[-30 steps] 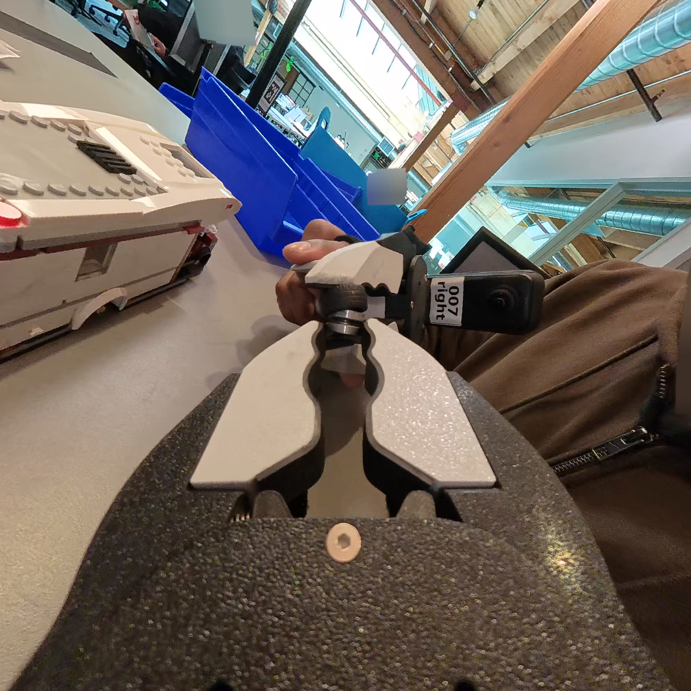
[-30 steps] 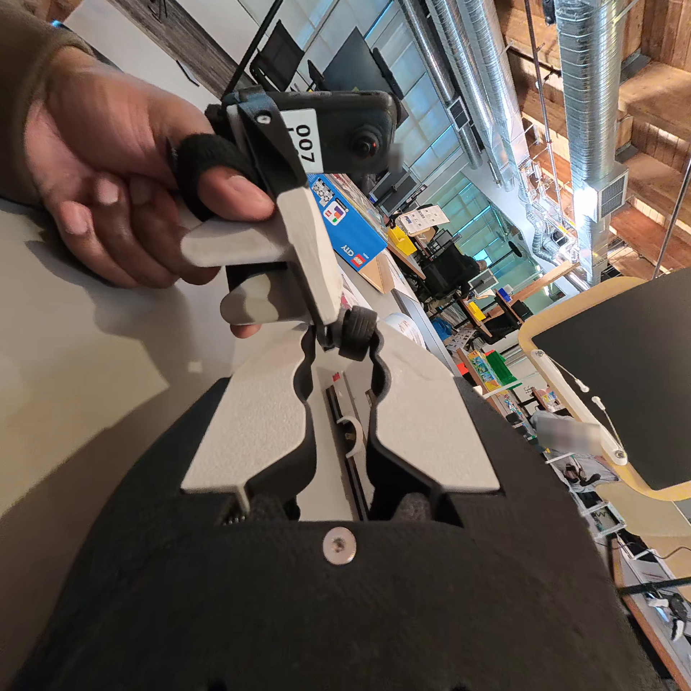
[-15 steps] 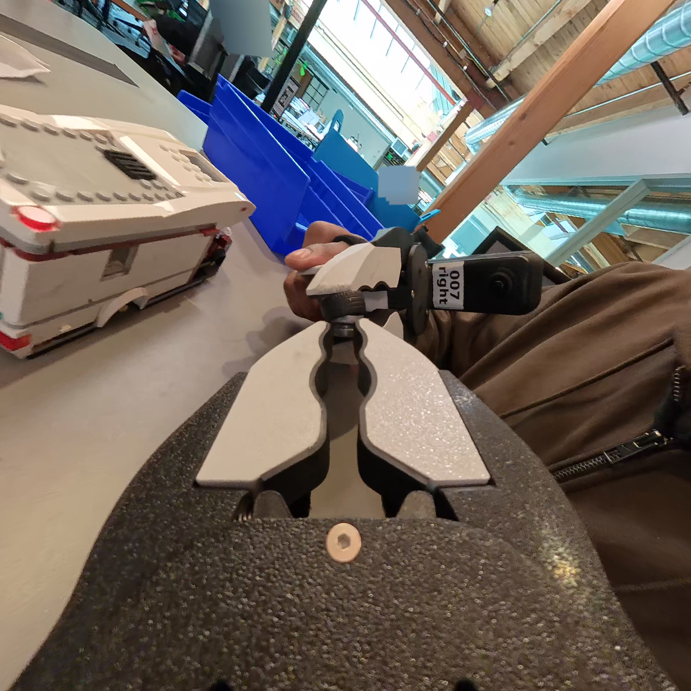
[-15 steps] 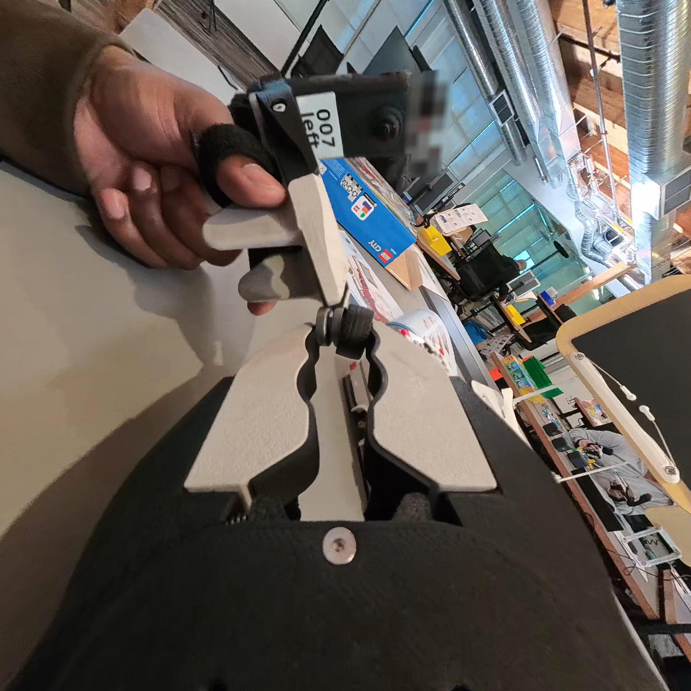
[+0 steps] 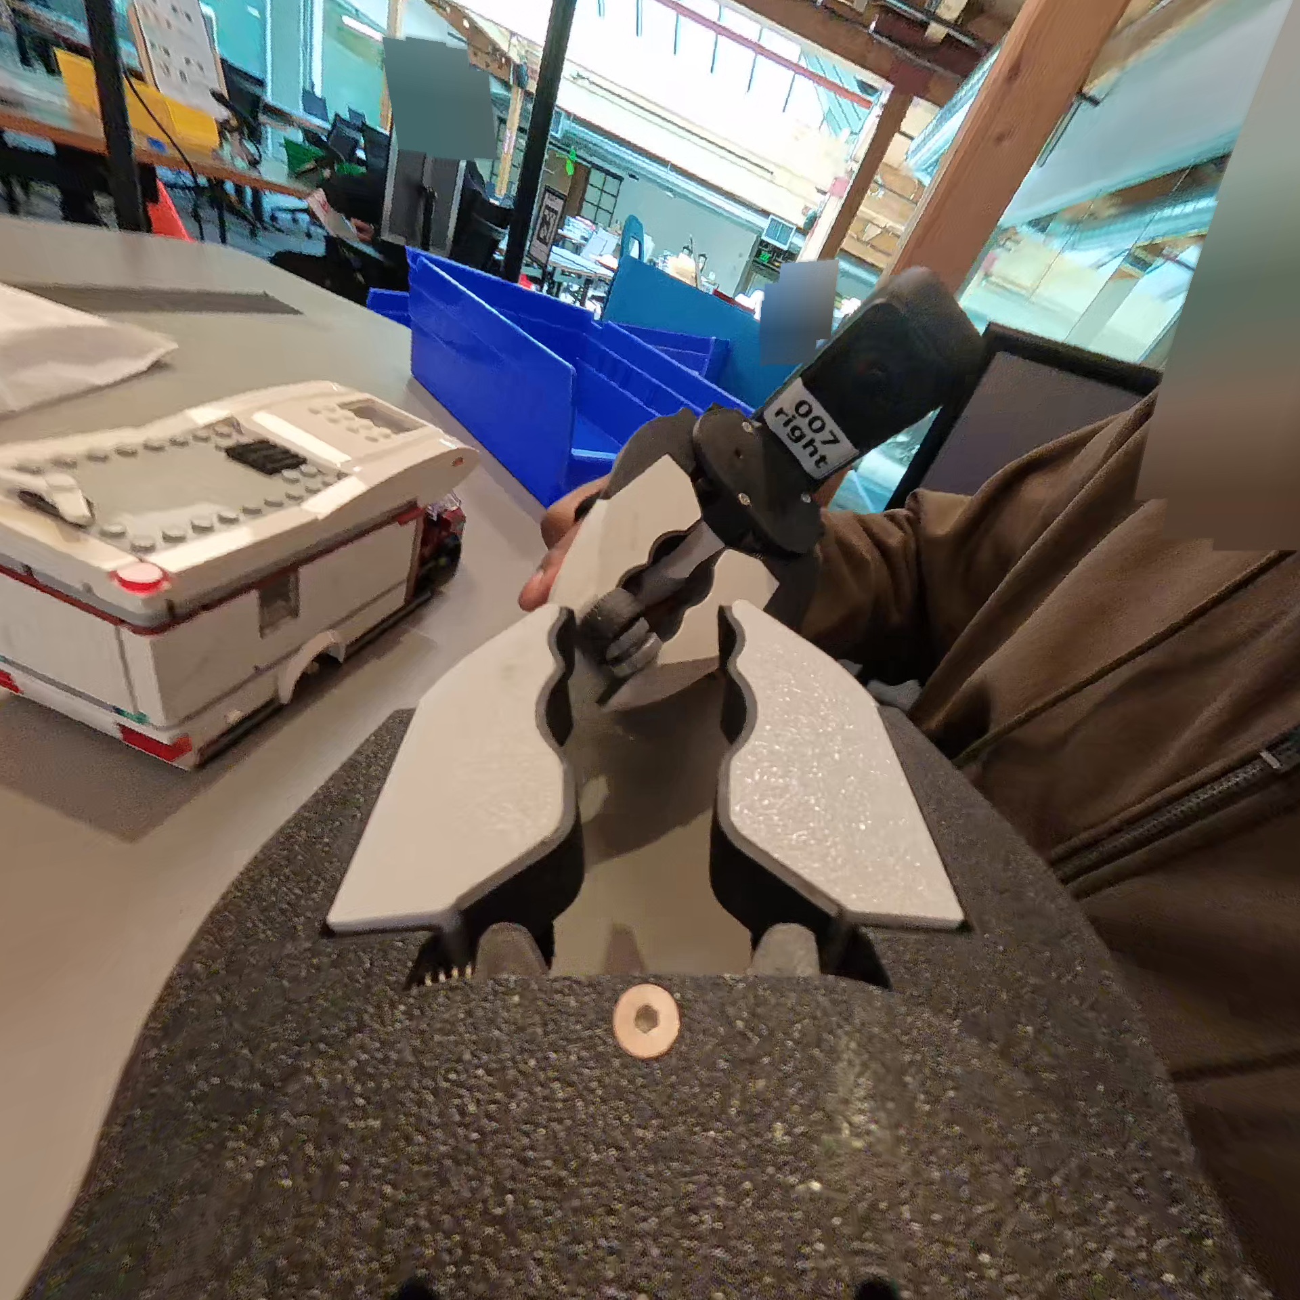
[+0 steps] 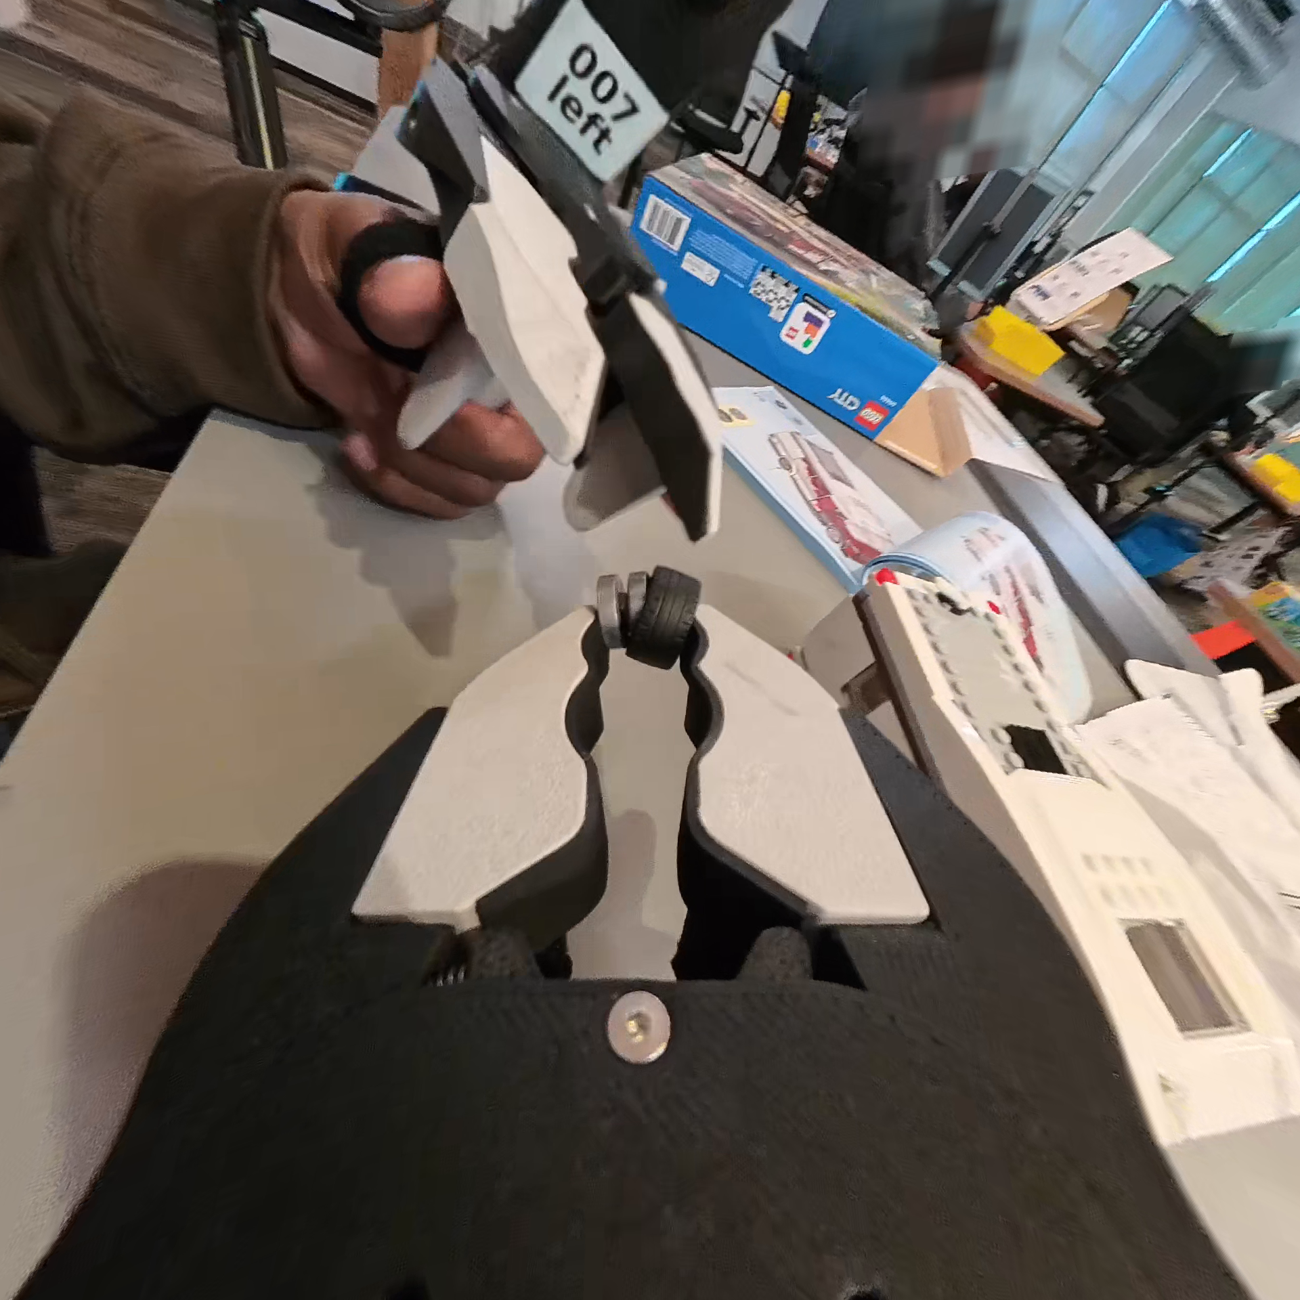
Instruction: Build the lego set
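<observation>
Black rubber and grey plastic sit pinched at the tips of your right claw [image 6: 647, 622]: a small toy wheel assembly [image 6: 651, 619], a black tyre beside two grey discs, is clamped between the two pads, which press on it from either side, and it is held up off the grey bench [image 6: 246, 633]. Your left claw [image 5: 644, 626] is spread wide apart with nothing gripped; in the left wrist view the wheel assembly [image 5: 619, 633] lies close to its left fingertip, while the right fingertip stands well clear of it. From the right wrist view, the left claw [image 6: 633, 485] hangs just above and behind the wheel, not touching it, with your left hand [image 6: 415, 366] around its handle. A white brick-built camper van [image 5: 197, 549] with red trim stands on the bench to the left of the left claw, and its white body [image 6: 1055, 809] fills the right side of the right wrist view. An open instruction booklet [image 6: 830, 485] and a blue toy box [image 6: 788, 309] lie farther back on the bench, and blue bins [image 5: 520, 394] stand beyond the camper.
</observation>
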The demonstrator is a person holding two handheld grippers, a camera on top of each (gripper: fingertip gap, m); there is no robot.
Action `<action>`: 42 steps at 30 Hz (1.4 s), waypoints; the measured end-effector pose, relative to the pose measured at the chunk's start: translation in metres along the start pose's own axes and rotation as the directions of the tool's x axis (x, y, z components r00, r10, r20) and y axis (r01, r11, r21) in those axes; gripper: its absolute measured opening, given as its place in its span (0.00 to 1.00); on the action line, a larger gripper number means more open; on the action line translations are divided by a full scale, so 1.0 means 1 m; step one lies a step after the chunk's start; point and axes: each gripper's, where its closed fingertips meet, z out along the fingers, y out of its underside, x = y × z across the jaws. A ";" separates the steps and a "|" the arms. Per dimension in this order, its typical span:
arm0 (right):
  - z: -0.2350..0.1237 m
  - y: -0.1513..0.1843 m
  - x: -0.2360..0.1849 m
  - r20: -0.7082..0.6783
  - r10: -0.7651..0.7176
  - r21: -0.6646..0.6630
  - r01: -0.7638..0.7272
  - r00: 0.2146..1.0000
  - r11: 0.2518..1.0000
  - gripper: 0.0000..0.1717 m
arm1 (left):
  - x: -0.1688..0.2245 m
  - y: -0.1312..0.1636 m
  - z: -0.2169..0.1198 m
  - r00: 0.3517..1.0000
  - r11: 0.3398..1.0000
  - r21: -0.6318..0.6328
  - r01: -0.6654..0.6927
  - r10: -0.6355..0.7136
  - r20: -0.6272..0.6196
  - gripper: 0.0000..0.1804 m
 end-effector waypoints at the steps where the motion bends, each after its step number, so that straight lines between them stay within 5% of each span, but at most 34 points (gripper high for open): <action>1: 0.000 0.000 -0.003 0.020 0.008 0.002 -0.008 1.000 1.000 0.11 | -0.001 -0.001 -0.001 0.999 0.999 -0.003 -0.043 0.043 0.014 0.22; 7: -0.001 -0.004 -0.006 0.074 0.047 0.029 -0.050 0.996 0.998 0.11 | -0.008 0.005 -0.001 0.915 0.914 -0.138 -0.380 0.394 0.088 0.26; 12: -0.005 -0.007 0.003 0.078 0.110 0.055 -0.115 0.991 0.992 0.11 | -0.008 -0.033 0.000 0.850 0.851 -0.071 -0.520 0.524 0.059 0.30; 16: -0.006 -0.010 0.012 0.080 0.112 0.060 -0.117 0.991 0.991 0.11 | -0.005 -0.061 0.012 0.736 0.736 -0.028 -0.676 0.673 -0.067 0.30; 21: -0.006 0.003 0.025 0.037 0.105 0.011 -0.106 0.994 0.994 0.11 | -0.010 -0.039 0.033 0.594 0.596 -0.097 -0.797 0.745 -0.303 0.30; 31: -0.007 0.016 0.024 0.057 0.092 -0.010 -0.092 0.994 0.996 0.11 | -0.036 0.015 0.035 0.656 0.605 -0.258 -0.753 0.660 -0.366 0.23; 42: -0.008 0.019 0.026 0.048 0.084 -0.022 -0.083 0.995 0.996 0.11 | -0.038 0.014 0.037 0.694 0.659 -0.232 -0.716 0.635 -0.339 0.19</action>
